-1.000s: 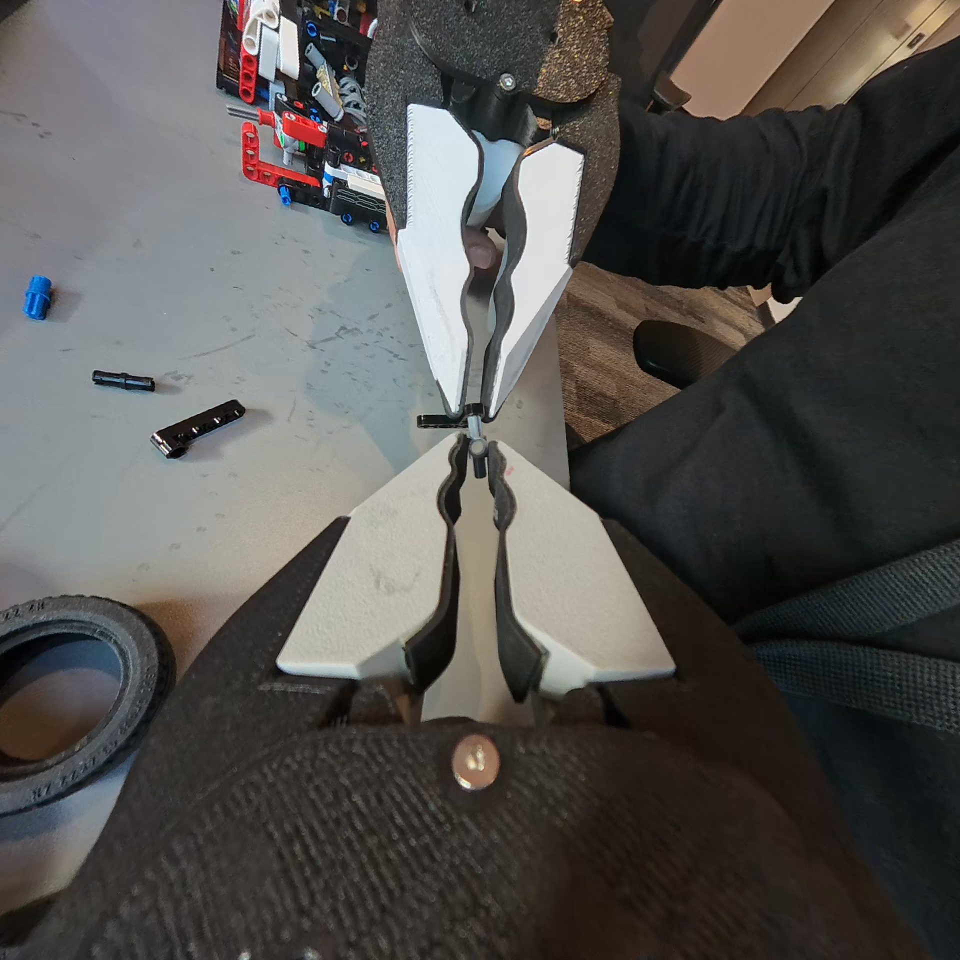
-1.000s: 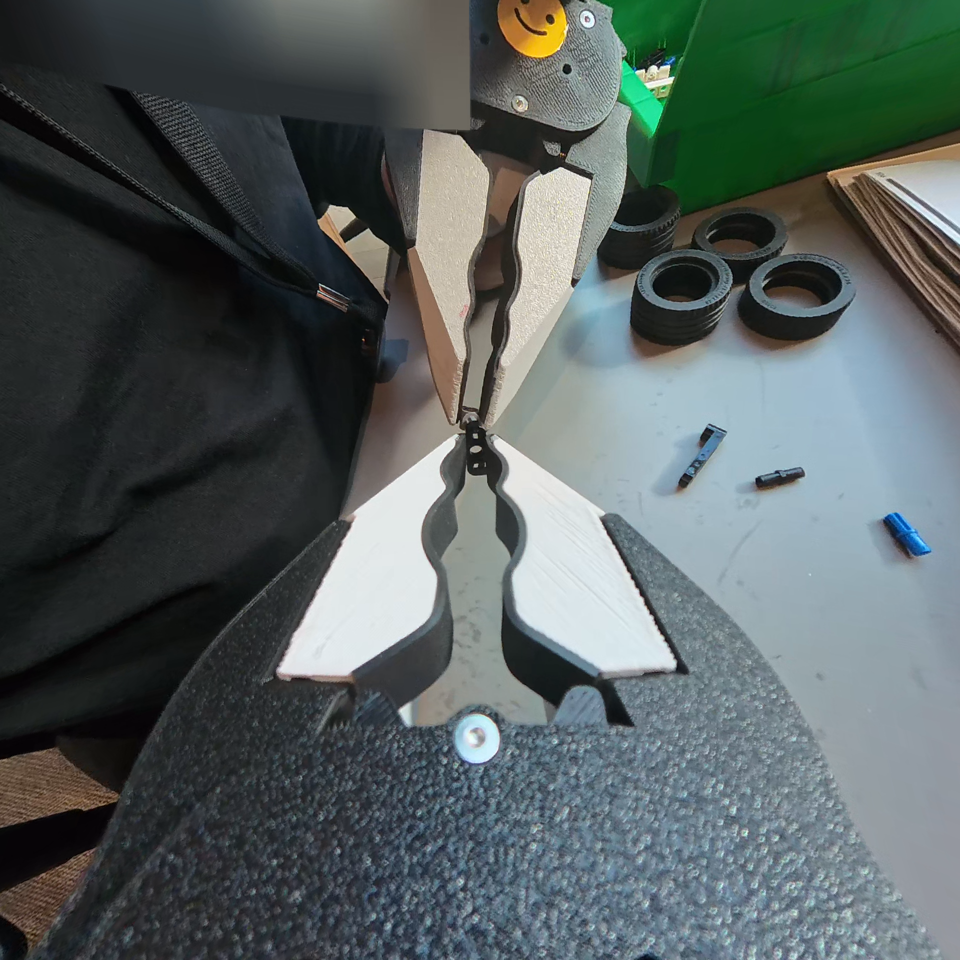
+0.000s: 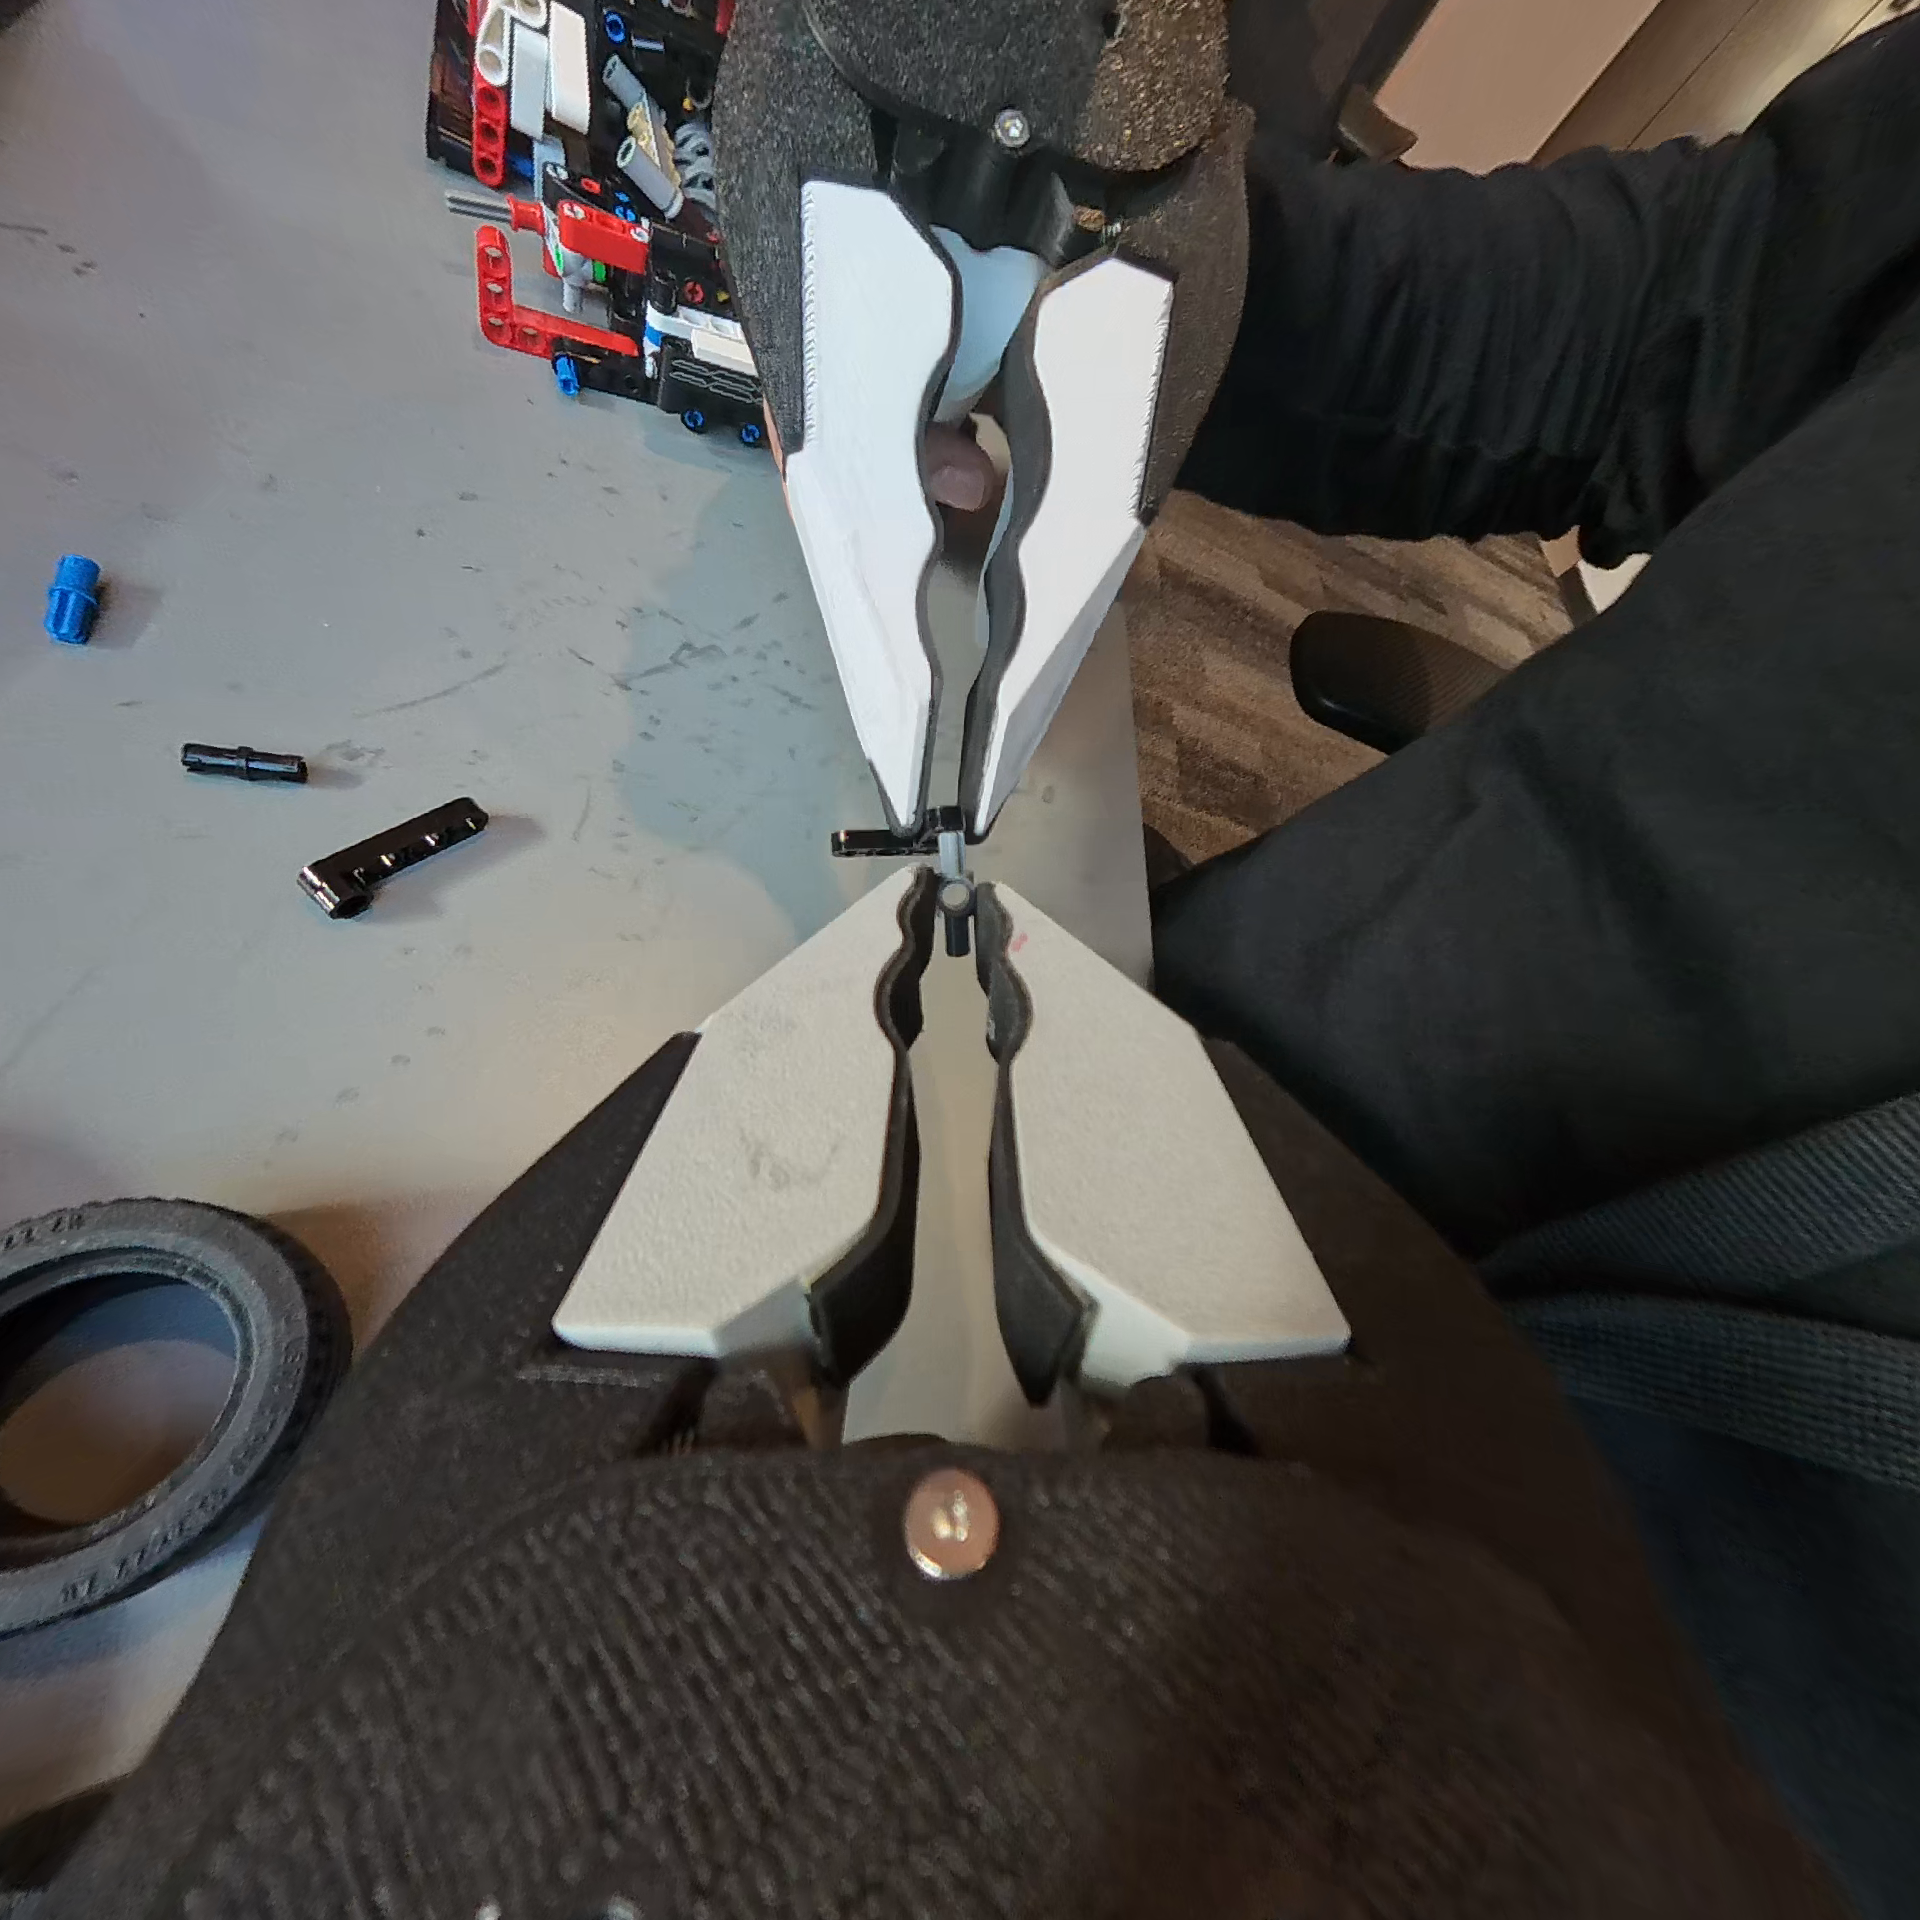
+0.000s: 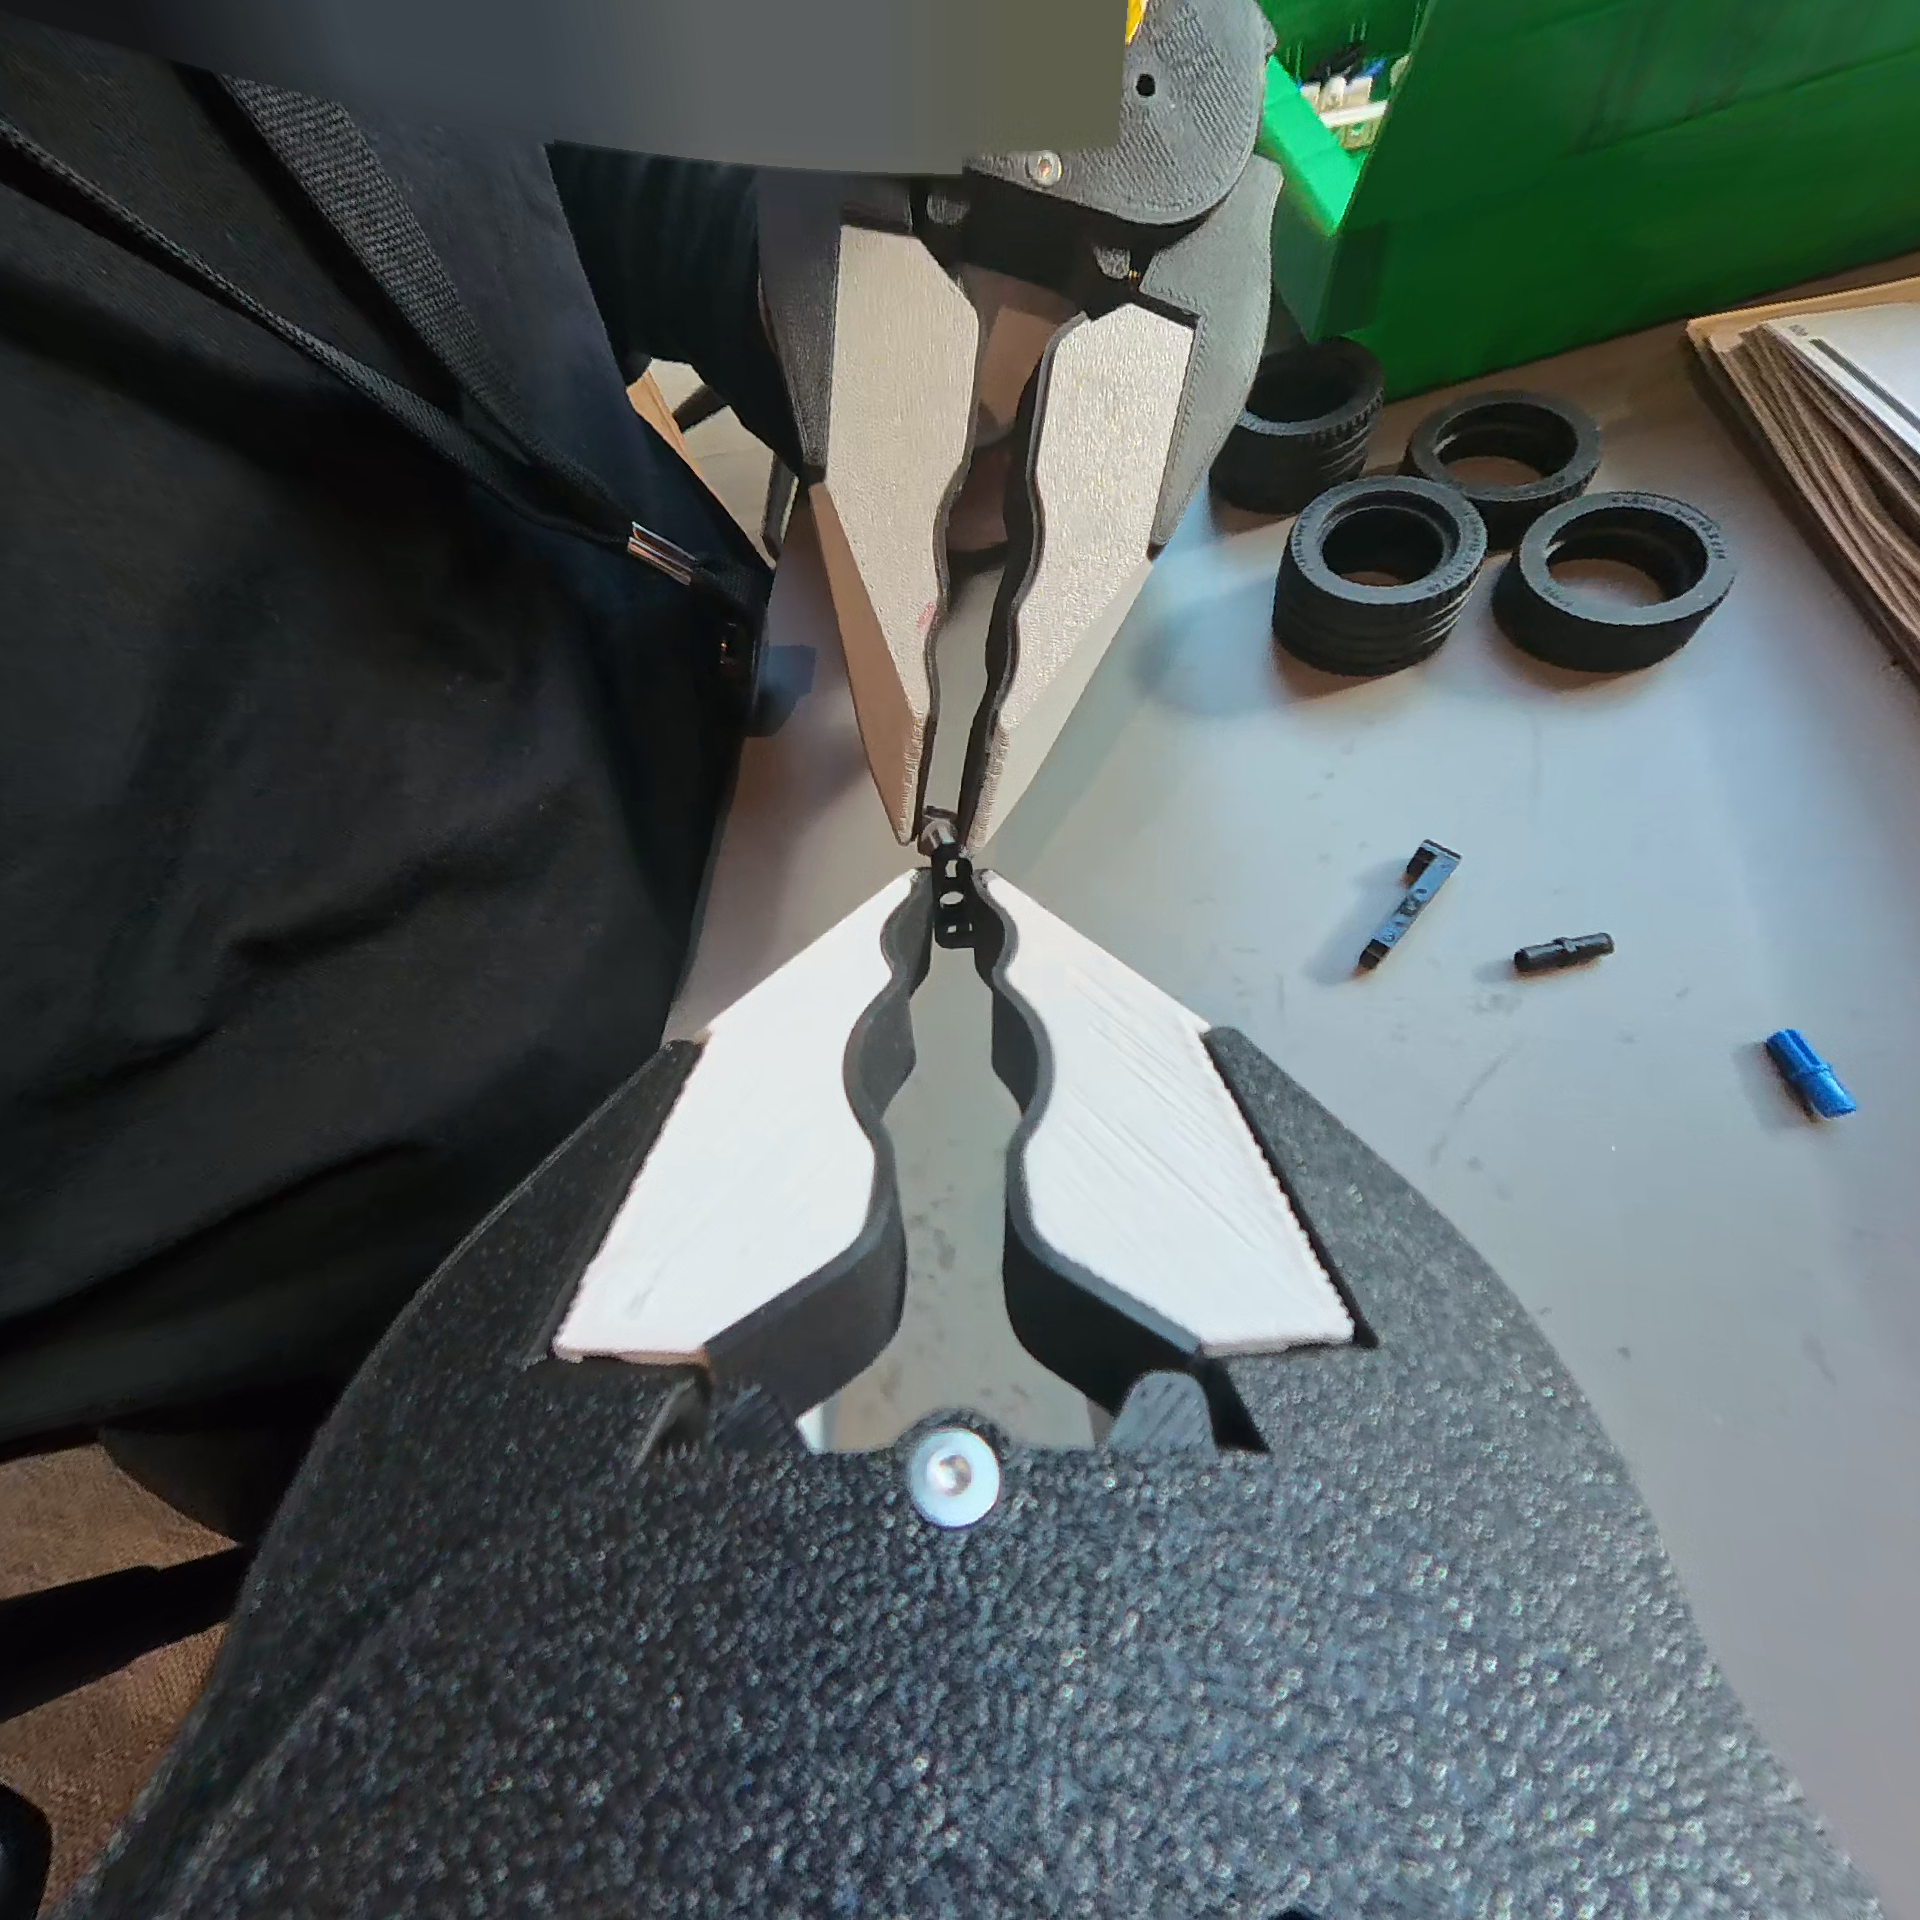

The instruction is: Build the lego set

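only on the right wrist view, 4 tyres (image 4: 1374, 566) beside green bin (image 4: 1621, 156).

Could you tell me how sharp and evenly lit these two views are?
Left wrist view: the tips of the left gripper and the black pin are sharp, wide-angle bending at the edges. Right wrist view: sharp at the right gripper, pale glare on the table, blurred patch on top.

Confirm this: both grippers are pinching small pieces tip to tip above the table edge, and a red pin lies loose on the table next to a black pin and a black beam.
One detail is off: the loose pin beside the black pin and black beam is blue, not red, as the right wrist view shows. The rest holds: the left gripper and right gripper pinch small pieces tip to tip above the table edge.
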`<state>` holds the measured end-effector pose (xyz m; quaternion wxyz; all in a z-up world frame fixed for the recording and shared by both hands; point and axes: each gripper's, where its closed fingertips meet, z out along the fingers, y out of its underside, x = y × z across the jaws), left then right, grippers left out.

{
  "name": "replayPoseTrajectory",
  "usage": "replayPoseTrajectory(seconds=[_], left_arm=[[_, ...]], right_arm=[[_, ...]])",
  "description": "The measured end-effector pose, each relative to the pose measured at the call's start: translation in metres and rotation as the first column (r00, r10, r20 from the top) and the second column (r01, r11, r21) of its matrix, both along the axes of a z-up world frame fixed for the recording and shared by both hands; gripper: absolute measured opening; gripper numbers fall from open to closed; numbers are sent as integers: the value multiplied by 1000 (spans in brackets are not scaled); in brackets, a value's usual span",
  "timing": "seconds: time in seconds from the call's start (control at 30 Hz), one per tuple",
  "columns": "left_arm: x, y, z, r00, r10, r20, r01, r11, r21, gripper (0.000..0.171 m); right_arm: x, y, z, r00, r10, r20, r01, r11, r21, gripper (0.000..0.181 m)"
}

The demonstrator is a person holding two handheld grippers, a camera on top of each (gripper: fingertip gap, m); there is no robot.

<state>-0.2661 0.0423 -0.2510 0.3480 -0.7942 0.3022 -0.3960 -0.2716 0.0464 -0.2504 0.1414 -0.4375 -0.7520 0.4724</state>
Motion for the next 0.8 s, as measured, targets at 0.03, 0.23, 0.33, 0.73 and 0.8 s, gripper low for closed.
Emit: replayPoseTrajectory(seconds=[0.03,0.23,0.33,0.73,0.8], left_arm=[[0,0,-1,1000,0,-9,0,1000,-3,5],[2,-2,-16,993,-16,-120,14,1000,-20,5],[2,-2,-19,991,-17,-131,13,999,-30,4],[-2,-1,-28,986,14,-168,-29,996,-83,5],[-3,-1,-29,986,17,-169,-33,995,-91,5]], right_arm=[[0,0,-1,1000,0,4,0,1000,22,6],[2,-2,-18,999,39,30,-44,983,179,6],[2,-5,-25,998,45,36,-51,982,179,5],[1,4,-37,994,-38,99,16,977,214,4],[2,6,-35,995,-51,91,30,977,212,4]])
